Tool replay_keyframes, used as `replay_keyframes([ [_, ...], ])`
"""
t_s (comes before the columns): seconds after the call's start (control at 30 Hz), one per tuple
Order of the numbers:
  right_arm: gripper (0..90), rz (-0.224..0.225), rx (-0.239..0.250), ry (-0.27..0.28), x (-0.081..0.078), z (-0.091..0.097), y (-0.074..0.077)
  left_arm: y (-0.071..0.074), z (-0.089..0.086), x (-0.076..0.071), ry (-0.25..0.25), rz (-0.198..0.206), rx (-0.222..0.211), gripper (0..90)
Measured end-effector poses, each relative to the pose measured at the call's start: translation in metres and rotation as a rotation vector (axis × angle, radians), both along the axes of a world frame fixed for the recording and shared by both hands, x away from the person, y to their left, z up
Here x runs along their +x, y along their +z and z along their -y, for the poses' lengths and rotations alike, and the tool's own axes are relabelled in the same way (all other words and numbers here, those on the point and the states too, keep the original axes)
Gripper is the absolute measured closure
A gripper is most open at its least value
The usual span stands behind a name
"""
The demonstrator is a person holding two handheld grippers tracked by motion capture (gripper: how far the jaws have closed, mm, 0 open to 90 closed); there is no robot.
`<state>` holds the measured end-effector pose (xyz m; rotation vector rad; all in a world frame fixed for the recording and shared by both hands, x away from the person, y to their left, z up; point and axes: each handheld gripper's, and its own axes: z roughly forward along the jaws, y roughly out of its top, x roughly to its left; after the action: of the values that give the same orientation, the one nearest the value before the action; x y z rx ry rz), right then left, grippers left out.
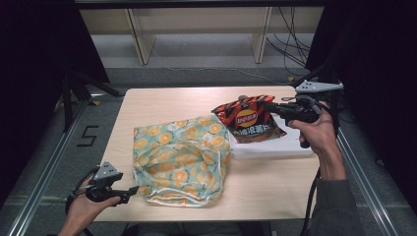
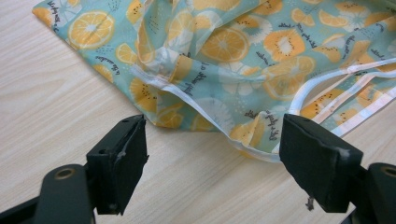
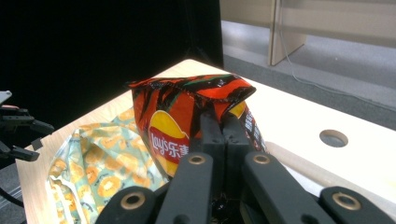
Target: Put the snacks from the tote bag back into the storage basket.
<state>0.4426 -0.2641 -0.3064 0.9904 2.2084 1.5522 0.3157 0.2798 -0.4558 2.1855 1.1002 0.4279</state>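
Note:
A red and black chip bag (image 1: 250, 118) hangs over a white flat box (image 1: 275, 146) at the table's right, with my right gripper (image 1: 273, 110) shut on its edge. In the right gripper view the chip bag (image 3: 177, 116) stands upright, pinched between the closed jaws of the right gripper (image 3: 225, 135). A teal cloth bag with orange slices (image 1: 182, 157) lies crumpled mid-table. My left gripper (image 1: 134, 189) is open at the table's near left edge, close to the cloth bag's corner. In the left gripper view the cloth bag's white-trimmed hem (image 2: 233, 135) lies just ahead of the open left gripper (image 2: 212, 158).
The wooden table (image 1: 162, 103) has a round hole (image 3: 333, 138) in its top near the far right. Dark frame rails run along both sides. Wooden legs and loose cables stand on the floor beyond the table.

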Motion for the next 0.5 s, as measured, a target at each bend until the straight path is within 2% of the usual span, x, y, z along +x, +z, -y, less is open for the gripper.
replay_keyframes([
  [0.13,90.0,-0.026,-0.005,-0.007,0.003,0.004,-0.008,0.001,0.0,0.0,-0.003,-0.005,0.02,22.9],
  [0.17,90.0,-0.045,0.003,-0.017,0.002,0.004,-0.01,0.0,0.0,0.0,-0.007,-0.005,0.022,23.0],
  [0.2,90.0,-0.021,-0.011,-0.014,0.004,0.005,-0.012,0.0,0.0,0.0,-0.008,-0.006,0.024,22.9],
  [0.23,90.0,-0.049,0.002,-0.022,0.004,0.004,-0.014,0.001,0.0,0.0,-0.006,-0.008,0.029,23.0],
  [0.3,90.0,-0.067,-0.002,-0.016,0.004,0.005,-0.017,0.0,0.0,0.0,-0.008,-0.009,0.019,23.0],
  [0.37,90.0,-0.058,-0.011,-0.02,0.006,0.006,-0.019,-0.001,0.0,0.0,-0.01,-0.004,0.013,23.0],
  [0.4,90.0,-0.086,0.003,-0.027,0.005,0.005,-0.021,-0.001,0.0,0.0,-0.012,-0.006,0.014,23.0],
  [0.43,90.0,-0.059,-0.002,-0.015,0.008,0.006,-0.024,-0.001,0.001,0.0,-0.012,-0.007,0.015,23.0],
  [0.47,90.0,-0.096,0.002,-0.024,0.006,0.006,-0.024,-0.001,0.001,0.0,-0.013,-0.005,0.014,23.0],
  [0.5,90.0,-0.084,-0.005,-0.026,0.007,0.006,-0.027,-0.001,0.001,0.0,-0.015,-0.006,0.014,23.0],
])
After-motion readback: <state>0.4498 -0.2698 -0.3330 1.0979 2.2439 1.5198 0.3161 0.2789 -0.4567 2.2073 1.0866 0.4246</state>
